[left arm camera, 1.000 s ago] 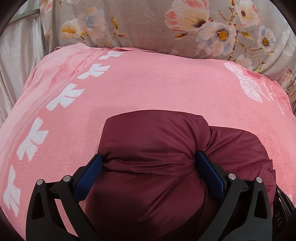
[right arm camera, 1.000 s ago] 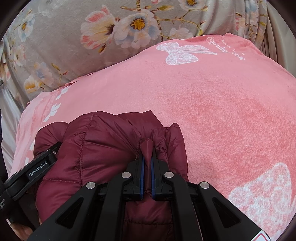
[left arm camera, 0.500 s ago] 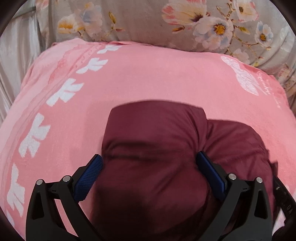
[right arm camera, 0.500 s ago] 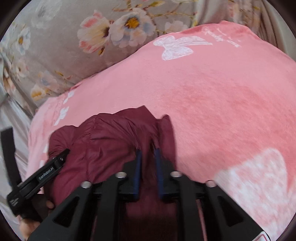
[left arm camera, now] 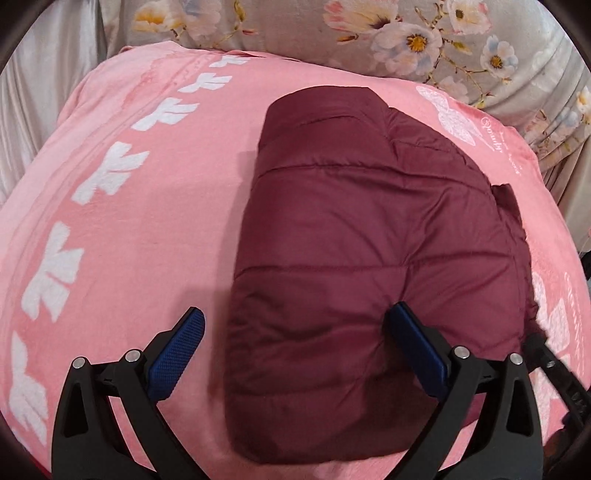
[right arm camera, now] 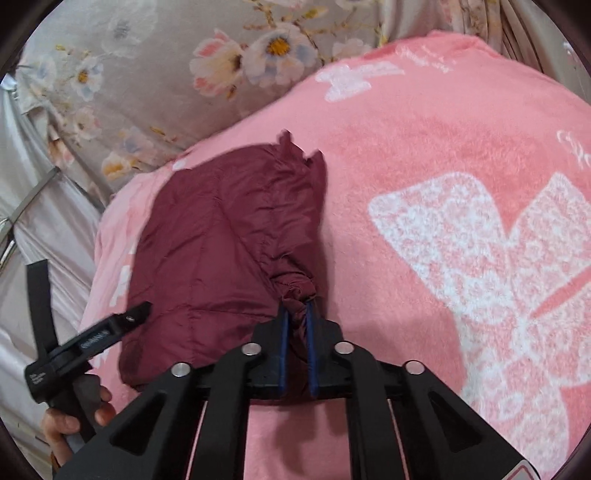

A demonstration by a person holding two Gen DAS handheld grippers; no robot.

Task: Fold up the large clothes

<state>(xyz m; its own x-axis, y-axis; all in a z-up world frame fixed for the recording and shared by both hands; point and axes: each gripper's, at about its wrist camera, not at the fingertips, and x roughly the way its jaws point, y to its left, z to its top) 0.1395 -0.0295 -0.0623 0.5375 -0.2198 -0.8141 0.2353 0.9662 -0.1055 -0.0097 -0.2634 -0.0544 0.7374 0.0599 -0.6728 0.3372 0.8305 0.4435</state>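
Note:
A folded maroon puffer jacket point(left arm camera: 362, 251) lies on a pink fleece blanket point(left arm camera: 140, 236). My left gripper point(left arm camera: 295, 343) is open above its near edge; the right finger point(left arm camera: 417, 343) rests on the jacket and the left finger point(left arm camera: 177, 347) is over the blanket. In the right wrist view the jacket point(right arm camera: 221, 251) lies left of centre. My right gripper point(right arm camera: 295, 321) is nearly shut, pinching a bunched fold of the jacket point(right arm camera: 297, 291) at its near right corner. The left gripper's side point(right arm camera: 88, 343) shows at lower left, held by a hand.
A grey floral bedsheet point(left arm camera: 424, 33) lies beyond the blanket, also in the right wrist view point(right arm camera: 166, 74). Pale silky fabric point(right arm camera: 33, 236) hangs at the left. White bow prints point(right arm camera: 491, 280) mark the blanket to the right.
The left gripper has let go of the jacket and pulled back; the jacket now lies flat. The right gripper has drawn back too, still pinching a fold.

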